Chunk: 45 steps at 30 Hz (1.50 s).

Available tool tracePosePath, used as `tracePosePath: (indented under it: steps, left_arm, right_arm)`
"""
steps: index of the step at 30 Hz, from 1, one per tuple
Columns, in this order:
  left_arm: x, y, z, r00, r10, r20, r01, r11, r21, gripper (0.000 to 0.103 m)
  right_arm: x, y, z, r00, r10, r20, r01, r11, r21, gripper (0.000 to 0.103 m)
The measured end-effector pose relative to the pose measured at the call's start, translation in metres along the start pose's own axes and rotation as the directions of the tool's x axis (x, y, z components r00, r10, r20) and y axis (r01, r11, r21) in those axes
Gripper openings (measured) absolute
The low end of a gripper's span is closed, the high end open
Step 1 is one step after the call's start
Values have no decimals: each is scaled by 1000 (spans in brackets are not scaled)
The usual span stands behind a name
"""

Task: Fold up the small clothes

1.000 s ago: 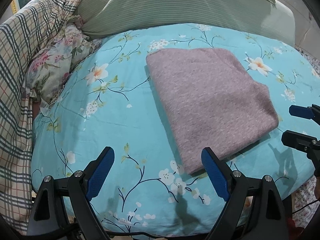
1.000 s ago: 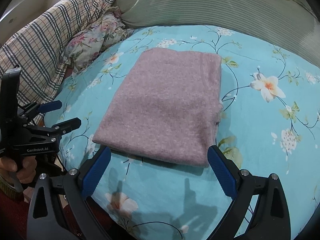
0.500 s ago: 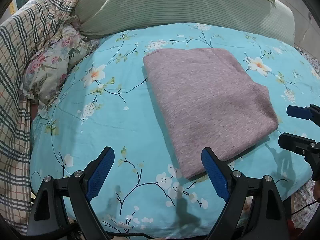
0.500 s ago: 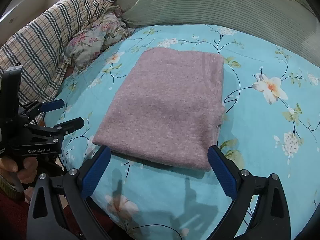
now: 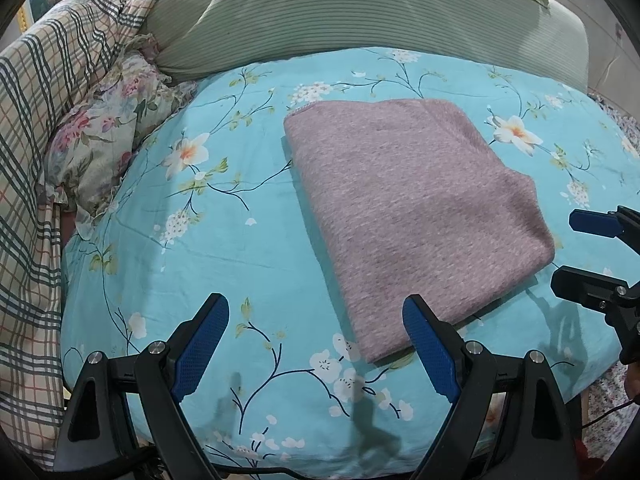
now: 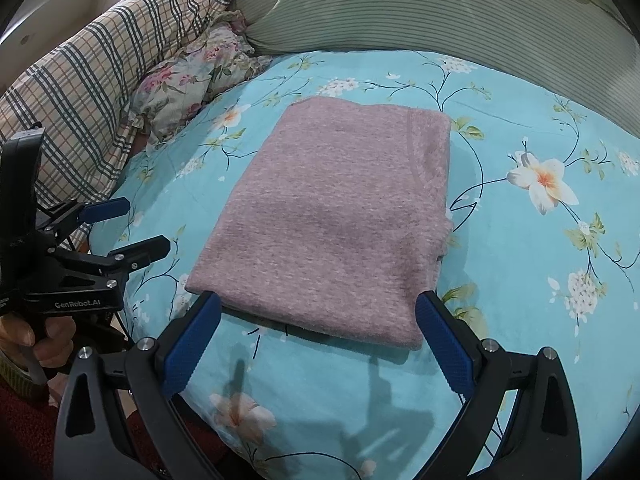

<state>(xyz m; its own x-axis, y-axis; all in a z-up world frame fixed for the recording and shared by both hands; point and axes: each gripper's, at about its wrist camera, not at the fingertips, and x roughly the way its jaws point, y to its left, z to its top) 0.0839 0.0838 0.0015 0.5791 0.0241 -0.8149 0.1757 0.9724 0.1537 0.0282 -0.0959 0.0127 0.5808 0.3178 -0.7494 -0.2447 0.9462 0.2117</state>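
A bed filled the view ahead of the gripper, covered by a turquoise sheet point(image 5: 248, 248) printed with white blossoms and thin dark branches. Beyond it lay a long green striped pillow point(image 5: 360, 12). To the left sat a small floral cushion point(image 5: 108, 136) beside a heaped plaid quilt point(image 5: 36, 120). Overhead light cast dark shadows on the near sheet.

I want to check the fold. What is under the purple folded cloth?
The purple folded cloth lies flat on the blue flowered sheet. Only the sheet shows around its edges. Anything beneath it, and its inner layers, are covered.
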Motion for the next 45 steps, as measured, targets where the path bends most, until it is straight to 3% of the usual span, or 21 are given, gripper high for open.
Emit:
tracePosePath:
  steps: [45]
  left_arm:
    - [-5,-6,3,1000,-10,13,10,1000,6,89]
  right_arm:
    - [-4,3,4,1000,1,9,-1,1000,-1,98]
